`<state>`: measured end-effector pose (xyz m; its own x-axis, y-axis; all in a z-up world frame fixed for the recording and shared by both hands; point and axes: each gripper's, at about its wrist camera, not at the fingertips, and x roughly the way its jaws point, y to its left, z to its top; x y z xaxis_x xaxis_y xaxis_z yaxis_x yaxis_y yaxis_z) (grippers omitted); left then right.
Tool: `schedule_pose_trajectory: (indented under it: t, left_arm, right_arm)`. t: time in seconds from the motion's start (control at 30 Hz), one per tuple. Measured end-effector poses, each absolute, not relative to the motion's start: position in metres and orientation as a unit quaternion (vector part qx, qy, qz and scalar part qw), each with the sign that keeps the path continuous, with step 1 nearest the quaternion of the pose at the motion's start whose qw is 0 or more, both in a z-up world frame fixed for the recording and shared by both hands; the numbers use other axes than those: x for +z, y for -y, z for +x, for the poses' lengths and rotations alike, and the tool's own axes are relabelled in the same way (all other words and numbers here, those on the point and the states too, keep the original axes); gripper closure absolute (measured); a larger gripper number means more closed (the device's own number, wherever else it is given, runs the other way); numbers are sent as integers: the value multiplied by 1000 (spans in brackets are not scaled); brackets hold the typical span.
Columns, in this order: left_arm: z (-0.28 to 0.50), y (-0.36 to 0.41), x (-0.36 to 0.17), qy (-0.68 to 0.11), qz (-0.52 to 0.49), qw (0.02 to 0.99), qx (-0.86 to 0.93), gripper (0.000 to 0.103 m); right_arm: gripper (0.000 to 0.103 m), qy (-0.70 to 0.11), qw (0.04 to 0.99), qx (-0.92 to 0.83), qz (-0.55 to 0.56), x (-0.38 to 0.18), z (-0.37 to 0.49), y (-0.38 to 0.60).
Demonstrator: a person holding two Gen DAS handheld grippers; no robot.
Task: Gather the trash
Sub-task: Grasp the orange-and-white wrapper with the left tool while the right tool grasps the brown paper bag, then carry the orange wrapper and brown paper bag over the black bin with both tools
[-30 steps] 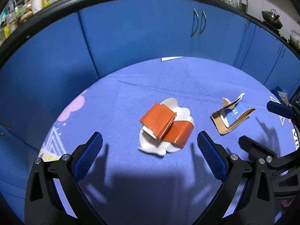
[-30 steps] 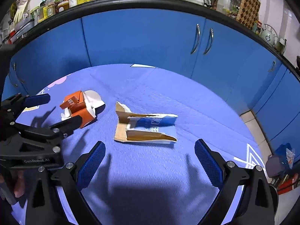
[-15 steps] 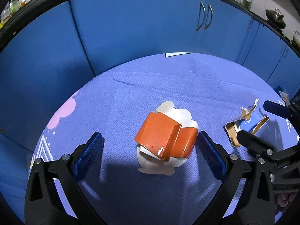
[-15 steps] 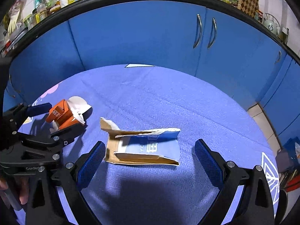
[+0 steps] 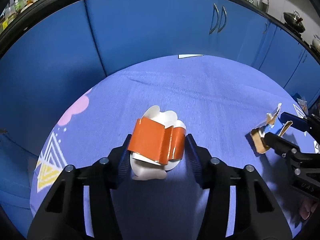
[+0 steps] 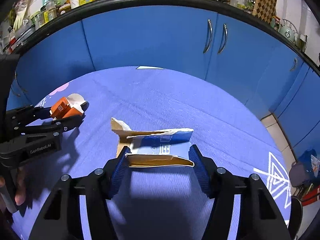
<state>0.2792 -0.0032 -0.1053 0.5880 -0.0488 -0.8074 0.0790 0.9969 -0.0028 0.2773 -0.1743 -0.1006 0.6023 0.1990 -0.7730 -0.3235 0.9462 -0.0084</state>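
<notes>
1. Far left: blue mat [image 5: 200, 92] on the floor with pink and yellow print, blue cabinets [image 5: 150, 30] behind. All the trash lies on the mat.
2. Left gripper [image 5: 158, 152]: jaws closing around the orange box [image 5: 156, 142], which sits on a white paper [image 5: 148, 172]. Pads look to be at the box's two sides; full squeeze not certain yet.
3. Tip for this grab: finish closing until the crushed box stops giving. It's thin card and will likely fold. The white paper under it may or may not come up with it, so check after the lift.
4. Middle: bare mat between the two pieces; grippers are near each other but apart.
5. Right gripper [image 6: 160, 160]: jaws closing on the torn blue carton [image 6: 158, 146], pads at both ends of its near edge, and it lies flat on the mat.
6. Tip: it's held across its long side, so it'll probably buckle. Close firmly, then lift straight up.
7. No bin visible in either view.
</notes>
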Motion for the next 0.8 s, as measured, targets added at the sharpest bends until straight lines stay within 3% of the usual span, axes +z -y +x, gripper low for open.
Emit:
schedule_pose_trajectory:
  t: [0.17, 0.8]
  left_arm:
    - [259, 1, -97, -445, 3, 894, -43, 66]
    - [181, 73, -27, -378, 47, 920, -93, 67]
  right_arm:
    - [43, -410, 898, 140, -79, -87, 260, 180]
    - [43, -354, 925, 104, -86, -24, 181, 230]
